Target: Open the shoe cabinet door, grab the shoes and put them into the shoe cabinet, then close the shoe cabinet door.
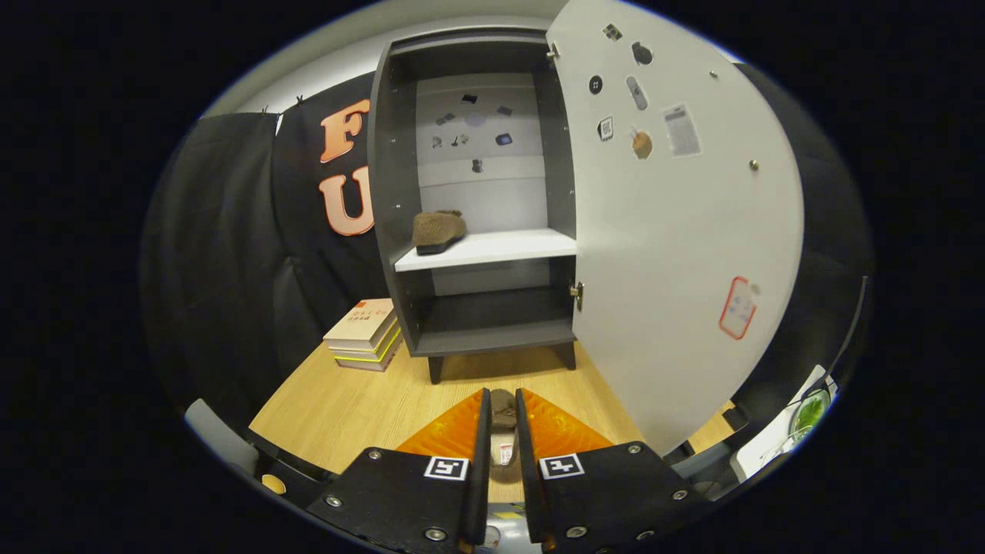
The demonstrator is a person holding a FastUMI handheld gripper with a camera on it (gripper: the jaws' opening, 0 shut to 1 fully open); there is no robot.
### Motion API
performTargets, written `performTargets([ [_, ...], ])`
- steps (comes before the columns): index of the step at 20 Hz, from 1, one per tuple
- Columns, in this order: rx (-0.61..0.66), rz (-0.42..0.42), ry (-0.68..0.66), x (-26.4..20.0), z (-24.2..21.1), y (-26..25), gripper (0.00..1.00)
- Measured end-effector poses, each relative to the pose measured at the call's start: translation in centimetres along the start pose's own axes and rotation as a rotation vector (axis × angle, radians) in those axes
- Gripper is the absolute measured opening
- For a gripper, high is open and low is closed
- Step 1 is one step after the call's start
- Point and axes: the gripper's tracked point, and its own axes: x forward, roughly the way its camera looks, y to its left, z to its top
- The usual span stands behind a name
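Gripper (502,419) nrly closed on shoe (504,412) | 2nd shoe (437,230) on shelf (492,248) | door (677,231) open at right | books (365,336) left of cabinet (477,192) | table (346,408).

No legible text on door (677,254) stickers, books (365,335).

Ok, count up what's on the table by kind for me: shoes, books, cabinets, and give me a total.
Shoes: 2, a brown shoe on the shelf and a brown shoe between the fingers of the gripper
Books: 3, in one stack beside the cabinet
Cabinets: 1, the cabinet with its door open
Total: 6
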Motion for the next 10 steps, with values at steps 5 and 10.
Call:
performTargets([
  [5, -0.020, 0.070, 0.159, 4.9, -6.5, 2.0, 0.20],
  [10, -0.007, 0.113, 0.287, 9.7, -12.1, 3.1, 0.20],
])
